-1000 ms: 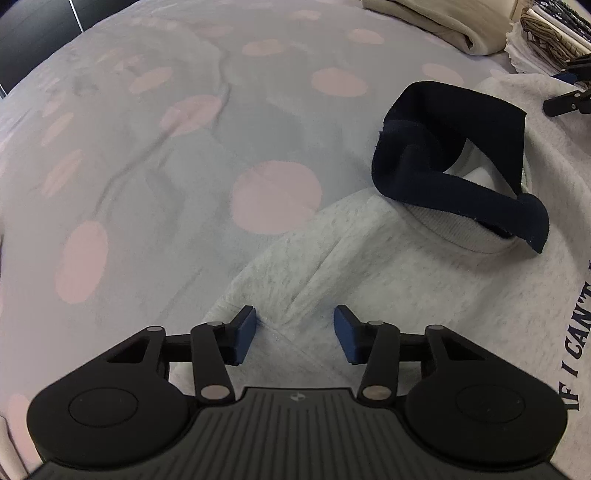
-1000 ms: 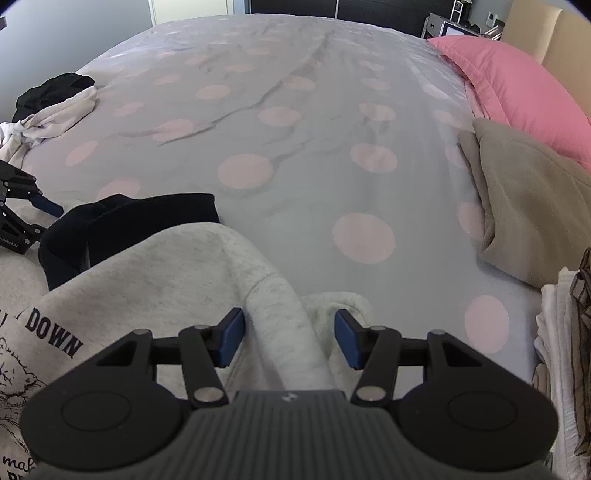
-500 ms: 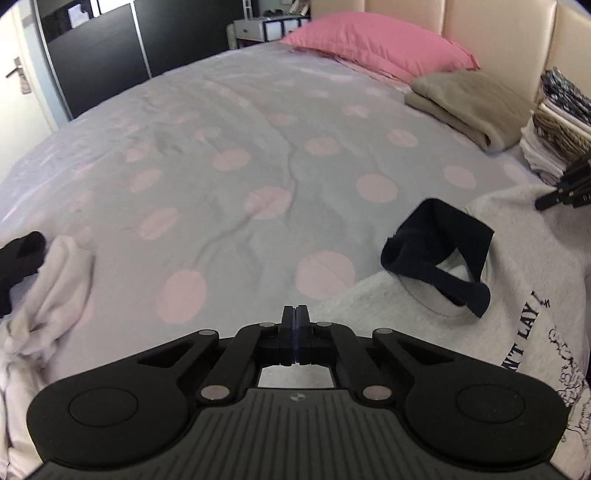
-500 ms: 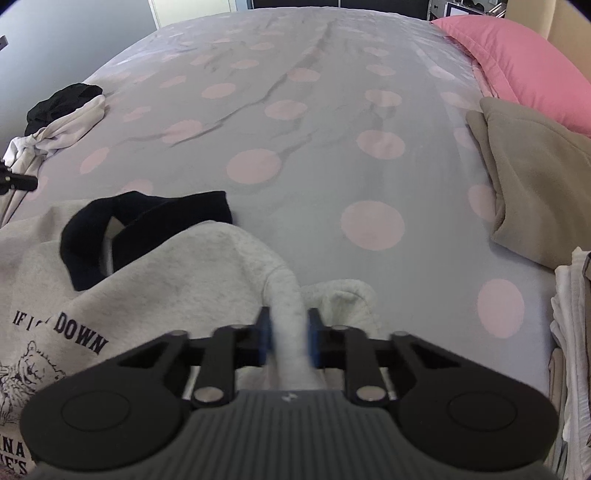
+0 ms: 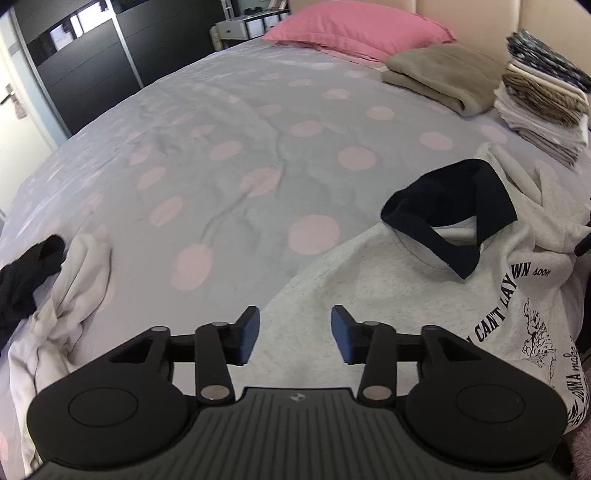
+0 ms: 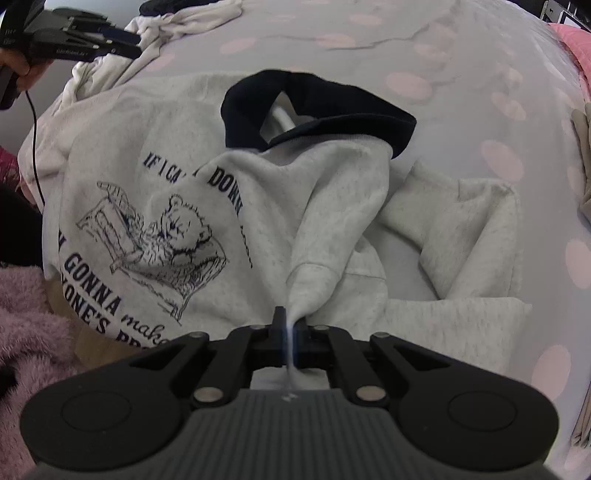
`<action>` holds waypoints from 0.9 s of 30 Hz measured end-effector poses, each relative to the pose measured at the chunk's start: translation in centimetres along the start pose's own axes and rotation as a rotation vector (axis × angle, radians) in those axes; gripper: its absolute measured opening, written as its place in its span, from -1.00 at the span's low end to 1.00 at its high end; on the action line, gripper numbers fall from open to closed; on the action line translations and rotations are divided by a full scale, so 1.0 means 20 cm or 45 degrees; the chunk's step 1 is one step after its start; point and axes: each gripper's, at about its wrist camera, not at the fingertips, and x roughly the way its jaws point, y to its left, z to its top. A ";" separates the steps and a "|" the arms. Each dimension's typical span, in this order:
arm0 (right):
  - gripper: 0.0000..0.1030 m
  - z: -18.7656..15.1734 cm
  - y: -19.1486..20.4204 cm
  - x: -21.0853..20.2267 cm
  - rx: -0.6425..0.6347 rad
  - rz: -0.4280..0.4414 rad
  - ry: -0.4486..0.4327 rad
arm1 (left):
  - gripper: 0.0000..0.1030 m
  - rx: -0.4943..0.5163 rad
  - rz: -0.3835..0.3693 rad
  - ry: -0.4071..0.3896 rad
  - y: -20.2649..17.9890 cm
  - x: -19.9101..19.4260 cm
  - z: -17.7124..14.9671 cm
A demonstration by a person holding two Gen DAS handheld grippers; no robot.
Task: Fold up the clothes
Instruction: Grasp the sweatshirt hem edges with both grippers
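A light grey sweatshirt (image 6: 155, 155) with a bear print, dark lettering and a navy collar (image 6: 321, 110) lies face up on the bed. My right gripper (image 6: 291, 325) is shut on the sweatshirt's right sleeve (image 6: 332, 221), which is drawn over the chest. My left gripper (image 5: 294, 334) is open and empty above the sweatshirt's left shoulder area (image 5: 354, 280); it also shows in the right wrist view (image 6: 122, 35) at the top left. The navy collar (image 5: 450, 214) shows in the left wrist view too.
The bed has a grey cover with pink dots (image 5: 221, 147). A crumpled white and black garment (image 5: 55, 280) lies at the left. A folded tan garment (image 5: 443, 74), a stack of folded clothes (image 5: 543, 99) and a pink pillow (image 5: 354, 29) sit near the headboard. Pink fluffy fabric (image 6: 26, 325) lies at the near edge.
My left gripper opened, having been shut half a second ago. My right gripper closed on the sleeve and pulled it back over the sweatshirt's front.
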 end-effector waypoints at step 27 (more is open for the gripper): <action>-0.03 0.17 -0.47 -0.08 0.414 0.114 -0.212 | -0.92 -0.086 -0.131 -0.009 0.17 0.05 0.11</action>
